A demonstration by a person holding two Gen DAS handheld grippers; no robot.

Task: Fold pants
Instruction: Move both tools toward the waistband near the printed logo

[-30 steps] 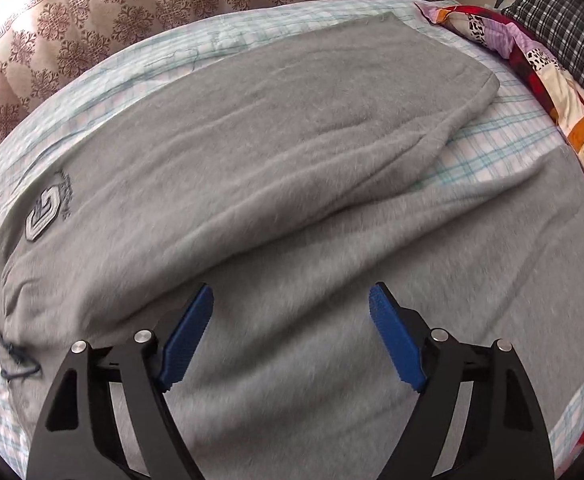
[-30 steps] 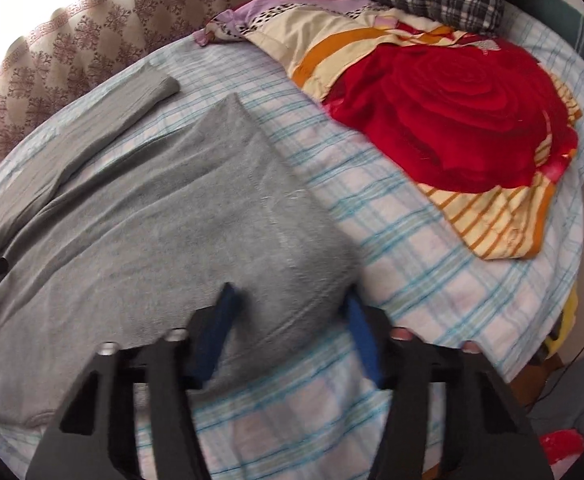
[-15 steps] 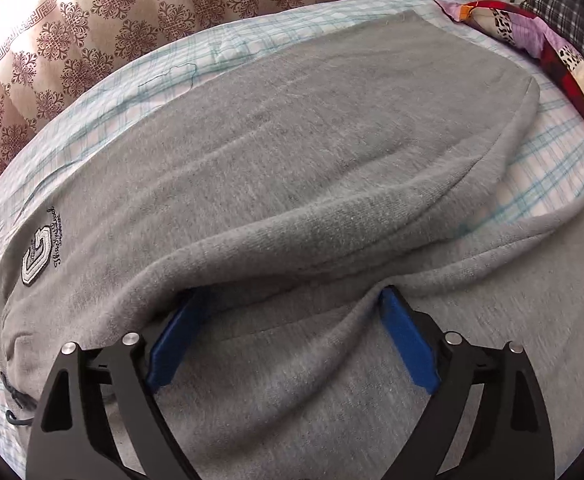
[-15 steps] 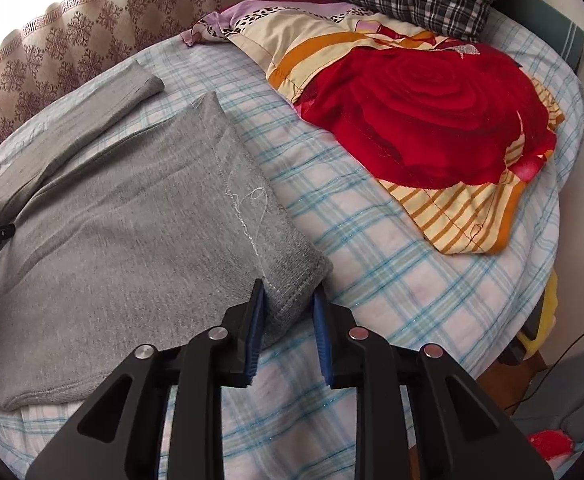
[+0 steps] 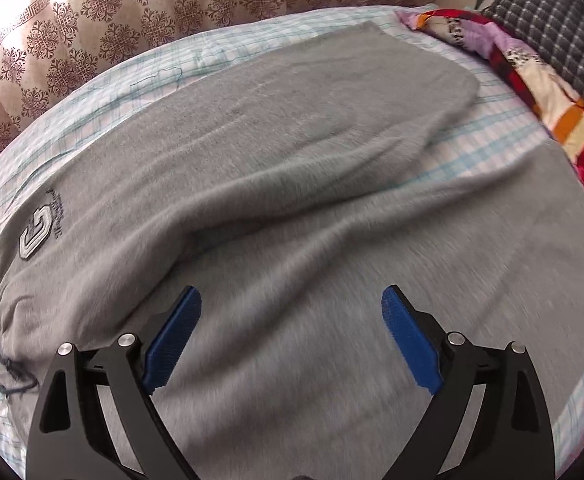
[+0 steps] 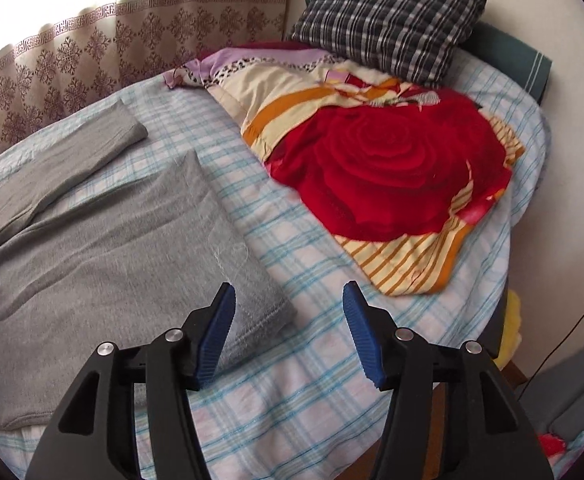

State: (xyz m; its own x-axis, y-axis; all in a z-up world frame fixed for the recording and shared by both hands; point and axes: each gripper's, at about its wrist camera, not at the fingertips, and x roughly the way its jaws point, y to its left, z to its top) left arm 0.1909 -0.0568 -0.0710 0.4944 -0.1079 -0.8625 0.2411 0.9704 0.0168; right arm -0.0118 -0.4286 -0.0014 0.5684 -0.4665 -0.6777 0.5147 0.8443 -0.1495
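Bed (image 6: 372,360) sheet is loose under the pants (image 5: 292,208), spread flat with legs apart, and both your left hand-held gripper (image 5: 291,340) and right hand-held gripper (image 6: 288,332) are wide open, empty, so a deep pinch at the cuff (image 6: 260,308) may snag sheet too.

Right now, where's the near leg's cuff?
In the right wrist view, the cuff lies on the checked sheet, beside the open right gripper's left finger.

The bed (image 6: 372,280) is covered by a checked sheet; grey pants (image 5: 292,200), a rose-patterned blanket (image 6: 392,184) and a plaid pillow (image 6: 392,16) are laid on it.
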